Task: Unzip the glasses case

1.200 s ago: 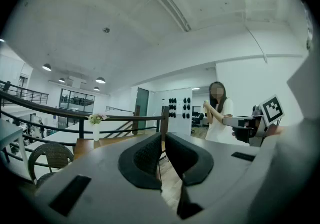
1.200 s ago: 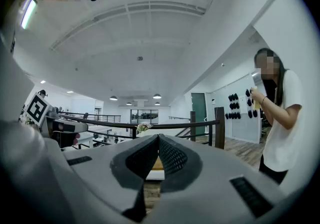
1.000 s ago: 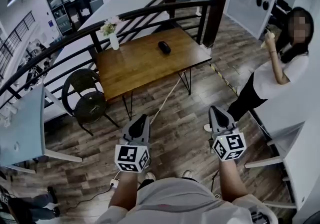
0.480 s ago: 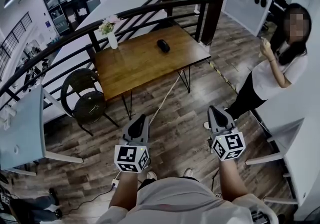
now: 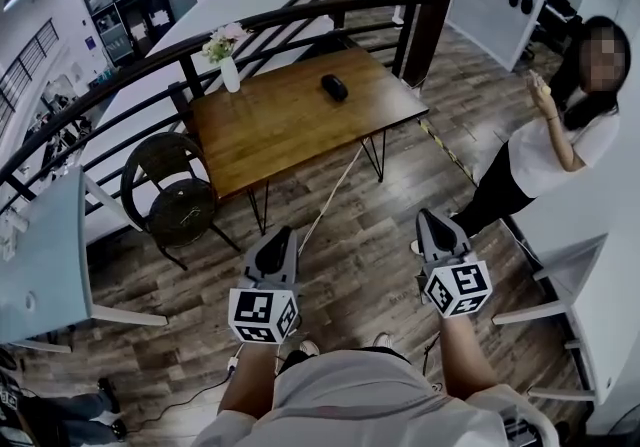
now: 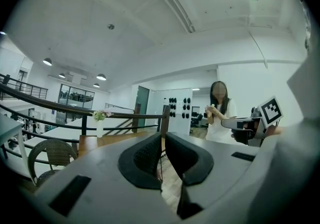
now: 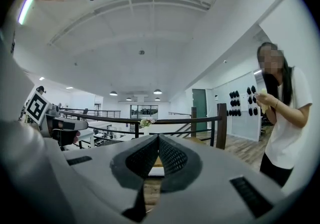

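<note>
The glasses case (image 5: 333, 87) is a small black oval lying on the far right part of a wooden table (image 5: 290, 130), well ahead of me. Both grippers are held level at waist height over the floor, far short of the table. The left gripper (image 5: 283, 235) is shut with nothing in it, and in its own view the left gripper (image 6: 164, 140) has its pads together. The right gripper (image 5: 431, 221) is also shut and empty, and the right gripper (image 7: 158, 140) shows its pads meeting at the tips. The case is not visible in either gripper view.
A white vase of flowers (image 5: 229, 63) stands at the table's far left corner. A dark wicker chair (image 5: 175, 190) sits left of the table. A black railing (image 5: 300, 20) runs behind it. A person (image 5: 550, 140) stands at the right. White desks (image 5: 45, 255) flank both sides.
The scene has slid slightly in the head view as I move toward the table. Both grippers stay shut and side by side. The person at the right has shifted a hand.
</note>
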The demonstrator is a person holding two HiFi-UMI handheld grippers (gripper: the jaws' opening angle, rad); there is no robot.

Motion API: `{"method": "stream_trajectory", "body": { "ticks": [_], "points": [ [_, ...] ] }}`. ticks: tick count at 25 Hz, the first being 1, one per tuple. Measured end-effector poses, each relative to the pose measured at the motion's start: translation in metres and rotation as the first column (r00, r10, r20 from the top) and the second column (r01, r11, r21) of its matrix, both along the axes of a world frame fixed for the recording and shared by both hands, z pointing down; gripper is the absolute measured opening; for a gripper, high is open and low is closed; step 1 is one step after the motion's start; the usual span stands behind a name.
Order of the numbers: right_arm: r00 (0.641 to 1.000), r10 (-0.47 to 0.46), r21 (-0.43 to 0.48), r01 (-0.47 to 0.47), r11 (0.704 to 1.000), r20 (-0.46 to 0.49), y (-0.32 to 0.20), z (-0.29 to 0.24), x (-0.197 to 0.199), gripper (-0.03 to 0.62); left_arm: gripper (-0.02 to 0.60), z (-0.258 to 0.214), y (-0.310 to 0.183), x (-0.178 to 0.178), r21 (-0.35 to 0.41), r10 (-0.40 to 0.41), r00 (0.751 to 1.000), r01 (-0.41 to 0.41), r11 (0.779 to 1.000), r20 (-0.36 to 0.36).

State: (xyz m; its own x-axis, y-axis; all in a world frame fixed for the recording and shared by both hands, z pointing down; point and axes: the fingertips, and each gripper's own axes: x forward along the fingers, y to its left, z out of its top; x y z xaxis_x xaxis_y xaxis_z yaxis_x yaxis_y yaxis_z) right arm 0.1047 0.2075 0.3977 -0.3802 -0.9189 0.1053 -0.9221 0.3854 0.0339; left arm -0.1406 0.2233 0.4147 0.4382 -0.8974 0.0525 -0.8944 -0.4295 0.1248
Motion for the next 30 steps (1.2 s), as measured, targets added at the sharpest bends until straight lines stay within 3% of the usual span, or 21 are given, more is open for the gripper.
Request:
{"method": "stream_trajectory", "body": {
  "ticks": [8,18,24,30],
  "points": [
    [0.999,-0.01,-0.023,0.009,1.0,-0.047,-0.012,0.009,-0.058,0.052,0.032,0.019,-0.016,-0.044,-0.039,0.026,0.999,-0.027,0.999,-0.027],
    [0.999,-0.038,-0.064,0.036,0.997,-0.032,-0.081,0.028,-0.058,0.052,0.032,0.031,-0.073,-0.05,-0.063,-0.015,1.0,0.014,0.998,-0.017],
    [0.996,-0.091,-0.057,0.091,0.994,0.005,-0.156,0.031,-0.028,0.052,0.032,0.024,-0.139,-0.013,-0.064,-0.062,0.998,0.063,0.996,0.018],
    [0.995,-0.095,-0.102,0.097,0.99,0.024,-0.232,0.041,0.05,0.052,0.032,0.031,-0.205,0.05,-0.095,-0.097,0.995,0.1,0.991,0.027]
  ]
}}
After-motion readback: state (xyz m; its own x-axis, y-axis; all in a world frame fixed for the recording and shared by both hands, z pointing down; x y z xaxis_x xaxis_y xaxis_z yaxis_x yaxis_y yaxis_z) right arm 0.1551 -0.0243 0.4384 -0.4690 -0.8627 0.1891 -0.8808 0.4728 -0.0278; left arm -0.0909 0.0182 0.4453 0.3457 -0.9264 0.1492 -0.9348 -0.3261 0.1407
